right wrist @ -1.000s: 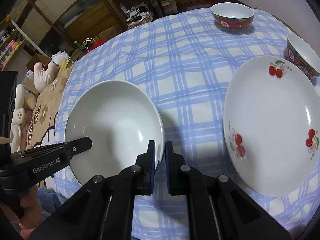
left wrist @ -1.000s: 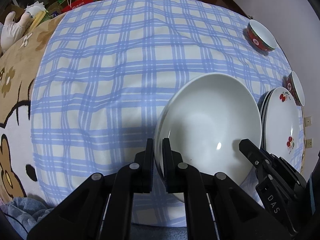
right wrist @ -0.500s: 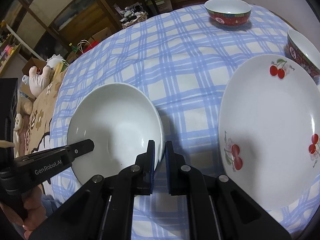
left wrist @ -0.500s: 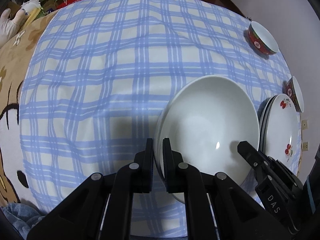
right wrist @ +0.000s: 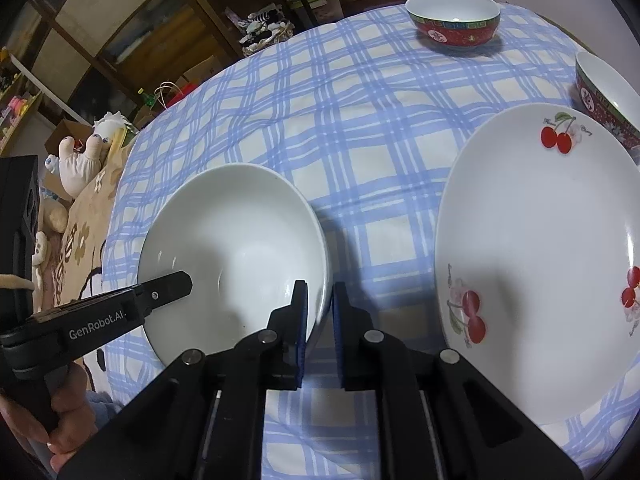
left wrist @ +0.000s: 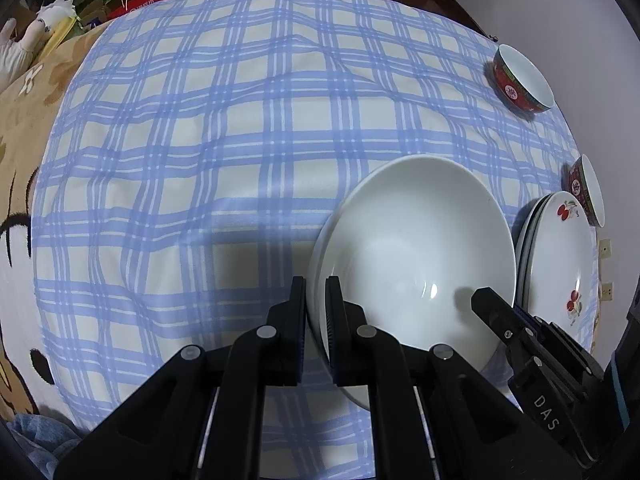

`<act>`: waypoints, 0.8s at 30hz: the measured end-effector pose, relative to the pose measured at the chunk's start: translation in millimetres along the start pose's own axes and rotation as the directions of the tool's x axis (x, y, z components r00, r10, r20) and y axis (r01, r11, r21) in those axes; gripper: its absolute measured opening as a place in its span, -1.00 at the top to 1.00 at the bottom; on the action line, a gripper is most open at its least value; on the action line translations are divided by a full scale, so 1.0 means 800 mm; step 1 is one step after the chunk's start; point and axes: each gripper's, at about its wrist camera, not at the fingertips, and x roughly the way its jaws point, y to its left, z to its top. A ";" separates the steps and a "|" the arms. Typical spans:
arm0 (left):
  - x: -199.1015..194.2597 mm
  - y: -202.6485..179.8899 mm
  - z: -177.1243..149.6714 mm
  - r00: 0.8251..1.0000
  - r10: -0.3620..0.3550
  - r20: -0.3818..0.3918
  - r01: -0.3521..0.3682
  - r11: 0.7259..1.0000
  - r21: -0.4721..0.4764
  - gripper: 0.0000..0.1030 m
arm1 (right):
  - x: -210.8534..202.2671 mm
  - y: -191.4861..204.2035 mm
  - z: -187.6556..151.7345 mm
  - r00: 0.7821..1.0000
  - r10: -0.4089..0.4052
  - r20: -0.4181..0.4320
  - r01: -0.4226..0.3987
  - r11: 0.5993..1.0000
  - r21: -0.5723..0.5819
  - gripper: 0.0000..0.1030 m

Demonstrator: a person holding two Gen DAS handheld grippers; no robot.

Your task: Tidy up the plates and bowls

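A deep white bowl (left wrist: 416,248) sits low on the blue checked tablecloth (left wrist: 240,140), and a second white rim shows just under its left edge. My left gripper (left wrist: 316,284) is shut on the bowl's left rim. My right gripper (right wrist: 320,292) is shut on the right rim of the same white bowl (right wrist: 232,240). Each view shows the other gripper's finger over the bowl. To the right lies a stack of cherry-printed plates (right wrist: 540,260), (left wrist: 560,264). Whether the bowl rests on the cloth or hangs just above it I cannot tell.
Two red-patterned bowls stand at the table's far right, one far (right wrist: 456,20) and one beside the cherry plates (right wrist: 604,92). A brown printed blanket (left wrist: 24,128) and a stuffed toy (right wrist: 80,160) lie beyond the left edge. A person's hand (right wrist: 60,420) grips the left handle.
Both grippers keep their hold on the white bowl's rims. The views have shifted slightly over the table, and the cherry plates sit a little closer in the right wrist view.
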 end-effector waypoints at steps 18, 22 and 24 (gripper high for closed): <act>0.001 -0.005 0.002 0.999 0.021 0.037 -0.022 0.999 0.029 0.83 | -0.005 0.019 0.002 0.997 -0.069 0.028 0.072 0.992 -0.100 0.74; 0.002 -0.004 0.001 0.999 0.015 0.034 -0.016 0.999 0.030 0.83 | -0.005 0.022 -0.001 0.995 -0.086 0.044 0.090 0.988 -0.124 0.74; 0.000 -0.004 0.000 0.999 0.018 0.037 -0.019 0.999 0.030 0.83 | -0.005 0.022 -0.002 0.996 -0.081 0.047 0.087 0.989 -0.123 0.74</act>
